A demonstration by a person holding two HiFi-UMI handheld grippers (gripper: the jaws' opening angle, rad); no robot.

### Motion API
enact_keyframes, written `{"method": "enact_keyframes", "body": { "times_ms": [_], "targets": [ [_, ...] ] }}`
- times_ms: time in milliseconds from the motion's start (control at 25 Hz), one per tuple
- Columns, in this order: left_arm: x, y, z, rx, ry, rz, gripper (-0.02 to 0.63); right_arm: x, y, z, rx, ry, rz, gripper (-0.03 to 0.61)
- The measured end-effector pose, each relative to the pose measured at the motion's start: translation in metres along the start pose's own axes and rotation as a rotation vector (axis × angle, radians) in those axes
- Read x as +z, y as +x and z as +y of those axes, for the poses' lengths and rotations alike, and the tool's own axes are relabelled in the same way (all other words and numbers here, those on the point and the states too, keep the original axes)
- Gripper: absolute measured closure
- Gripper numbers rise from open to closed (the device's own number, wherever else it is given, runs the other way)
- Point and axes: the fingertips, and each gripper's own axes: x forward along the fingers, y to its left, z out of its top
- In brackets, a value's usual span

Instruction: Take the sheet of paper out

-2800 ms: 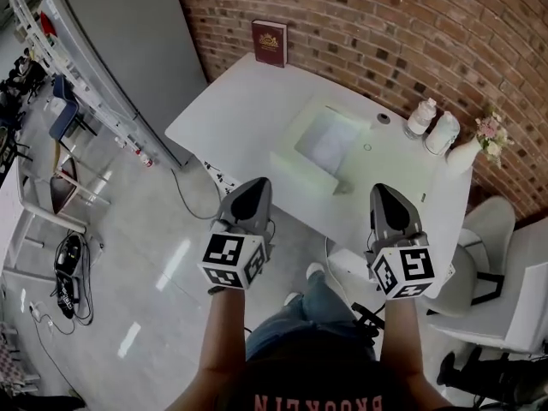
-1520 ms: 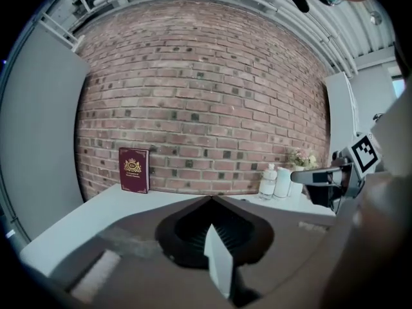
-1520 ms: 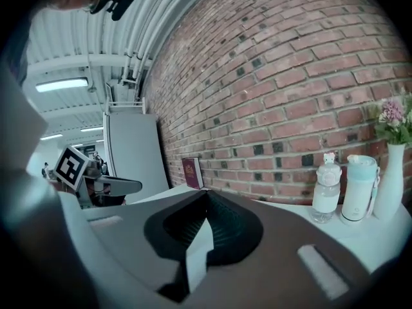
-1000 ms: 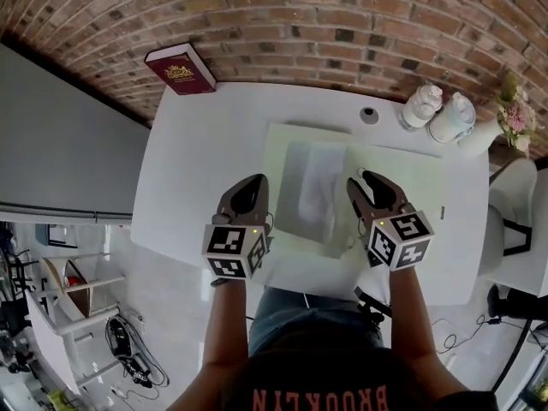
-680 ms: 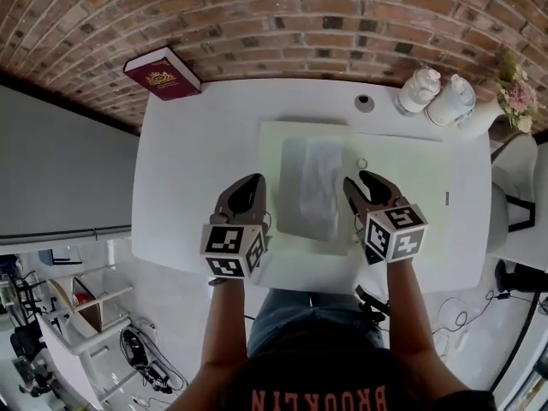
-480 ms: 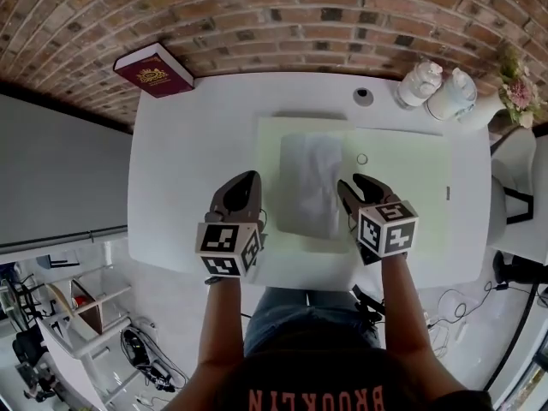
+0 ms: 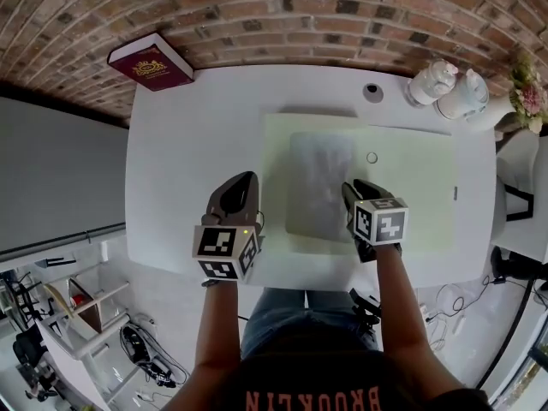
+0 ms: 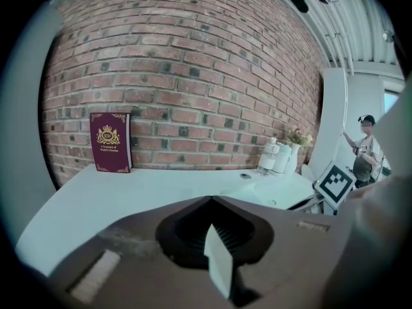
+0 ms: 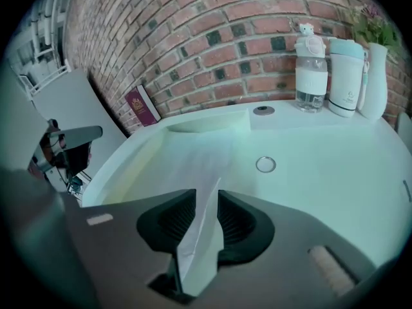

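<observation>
A pale green folder (image 7: 411, 195) lies open on the white table (image 7: 188, 161), with a thin whitish sheet of paper (image 7: 318, 178) on its left half. My right gripper (image 7: 355, 188) is down at the sheet's right edge. In the right gripper view the sheet (image 9: 193, 163) has its edge lifted and running up between the jaws of the right gripper (image 9: 205, 201). The jaws have just been closing, but a gap still shows and they are open. My left gripper (image 7: 243, 181) hovers left of the folder, shut (image 8: 211, 201), with a small white strip behind its tips.
A maroon book (image 7: 151, 62) leans on the brick wall at the back left. Two white bottles (image 7: 432, 80) and a vase of flowers (image 7: 528, 92) stand at the back right. A small ring (image 7: 372, 157) lies on the folder. A person (image 8: 364, 153) stands far right.
My right gripper has dropped and tipped down onto the sheet's right edge, its jaws narrowing around the paper. The left gripper has sunk a little toward the table.
</observation>
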Motion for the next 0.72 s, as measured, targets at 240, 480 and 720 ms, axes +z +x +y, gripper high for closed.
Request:
{"method": "enact_keyframes", "body": {
  "times_ms": [240, 480, 720],
  "targets": [
    [-0.008, -0.001, 0.006, -0.006, -0.013, 0.015, 0.617, -0.011, 0.017, -0.004, -0.033, -0.004, 0.018, 0.534],
    [-0.01, -0.003, 0.009, -0.019, -0.024, 0.011, 0.617, -0.011, 0.017, -0.005, -0.073, -0.014, 0.06, 0.537],
    [-0.013, -0.003, 0.012, -0.029, -0.023, 0.014, 0.617, -0.008, 0.016, -0.007, -0.08, -0.046, 0.068, 0.577]
  ]
}}
